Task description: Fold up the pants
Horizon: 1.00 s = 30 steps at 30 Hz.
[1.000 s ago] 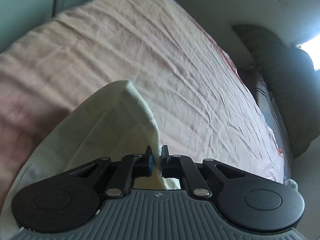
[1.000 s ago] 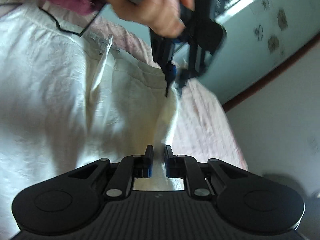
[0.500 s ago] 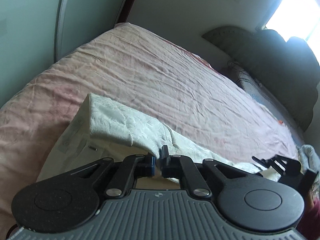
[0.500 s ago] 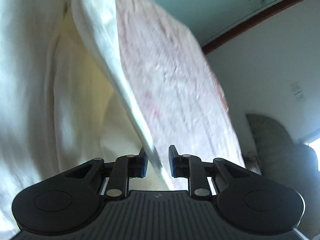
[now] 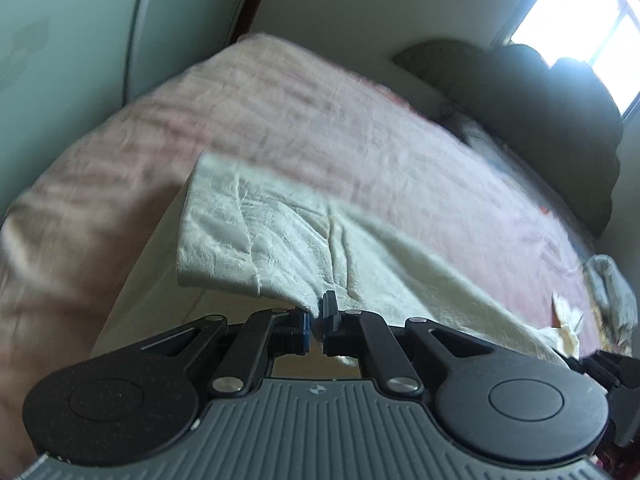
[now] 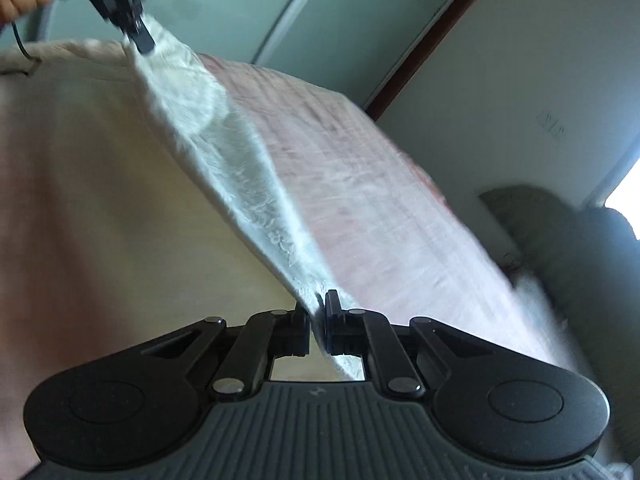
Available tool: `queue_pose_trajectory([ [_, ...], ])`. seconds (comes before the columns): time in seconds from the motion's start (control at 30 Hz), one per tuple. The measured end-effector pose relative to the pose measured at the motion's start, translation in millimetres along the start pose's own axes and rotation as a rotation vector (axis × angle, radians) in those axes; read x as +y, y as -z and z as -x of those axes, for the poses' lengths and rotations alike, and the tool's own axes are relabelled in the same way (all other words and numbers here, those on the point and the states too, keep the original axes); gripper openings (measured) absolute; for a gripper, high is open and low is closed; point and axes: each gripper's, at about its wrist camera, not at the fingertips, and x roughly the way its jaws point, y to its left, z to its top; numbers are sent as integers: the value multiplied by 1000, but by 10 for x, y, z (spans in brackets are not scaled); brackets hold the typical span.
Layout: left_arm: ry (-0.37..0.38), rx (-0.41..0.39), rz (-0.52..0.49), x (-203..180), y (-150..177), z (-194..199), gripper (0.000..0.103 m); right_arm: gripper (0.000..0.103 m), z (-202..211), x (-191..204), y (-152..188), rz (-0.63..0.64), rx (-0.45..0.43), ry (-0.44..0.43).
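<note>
Both hand-held grippers, left (image 5: 316,322) and right (image 6: 318,322), are clamping one edge of the cream pants (image 5: 280,240), stretching it taut ahead of them over the bed (image 5: 320,120), probably needing lowering onto the half beneath.

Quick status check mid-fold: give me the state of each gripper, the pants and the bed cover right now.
left gripper: shut on the pants' edge.
right gripper: shut on the same edge, further along.
pants: cream, wrinkled, top layer lifted and stretched between both grippers.
bed cover: pink, creased, spread under the pants.
</note>
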Motion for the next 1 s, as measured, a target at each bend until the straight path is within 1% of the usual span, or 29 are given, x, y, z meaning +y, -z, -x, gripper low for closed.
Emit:
queue_pose_trajectory([
  [0.07,-18,32,19,96,149,-4,5,7,95,161,104,-40,20,-51],
  [0.17,-37,62,57,240,301,-2,6,7,52,361,251,-69,55,-89],
  [0.23,-40,59,72,277,341,28,6,7,2,401,277,-86,57,-90],
  [0.3,-63,36,54,243,342,78,6,7,-38,396,225,-90,50,-80],
  [0.37,-94,6,4,176,391,95,6,7,-1,465,265,-85,45,-66],
  [0.43,-127,-10,-37,159,462,9,6,7,-150,508,343,-104,60,-73],
  [0.47,-155,-8,-30,186,493,-62,6,7,-195,548,378,-110,63,-70],
  [0.5,-166,7,6,226,506,-114,6,7,-203,575,400,-115,51,-53],
  [0.53,-155,-7,44,268,516,-99,6,8,-142,595,441,-122,47,-39],
  [0.57,-153,-37,46,279,507,-56,6,8,-102,685,426,-107,46,-9],
  [0.6,-173,-70,24,267,494,-14,6,8,-34,750,399,-87,34,26],
  [0.63,-202,-95,-6,248,484,5,6,8,-7,783,376,-84,23,34],
  [0.67,-222,-108,-26,237,490,1,6,8,-16,805,365,-99,20,14],
  [0.7,-231,-102,-40,248,498,-36,6,8,-50,831,367,-115,20,2],
  [0.73,-242,-75,-44,262,504,-102,6,8,-96,876,381,-112,24,8],
  [0.77,-243,-44,-31,302,522,-166,6,9,-104,937,389,-83,23,29],
  [0.8,-240,-44,-25,325,545,-181,7,9,-113,963,384,-67,19,45],
  [0.87,-251,-55,-43,319,568,-165,12,9,-122,944,389,-93,18,49],
  [0.9,-264,-56,-45,325,568,-155,19,10,-124,922,391,-105,17,46],
  [0.97,-262,-53,-31,369,564,-126,22,19,-107,878,369,-110,43,49],
  [1.0,-267,-53,-24,389,557,-104,27,23,-62,849,358,-101,60,56],
])
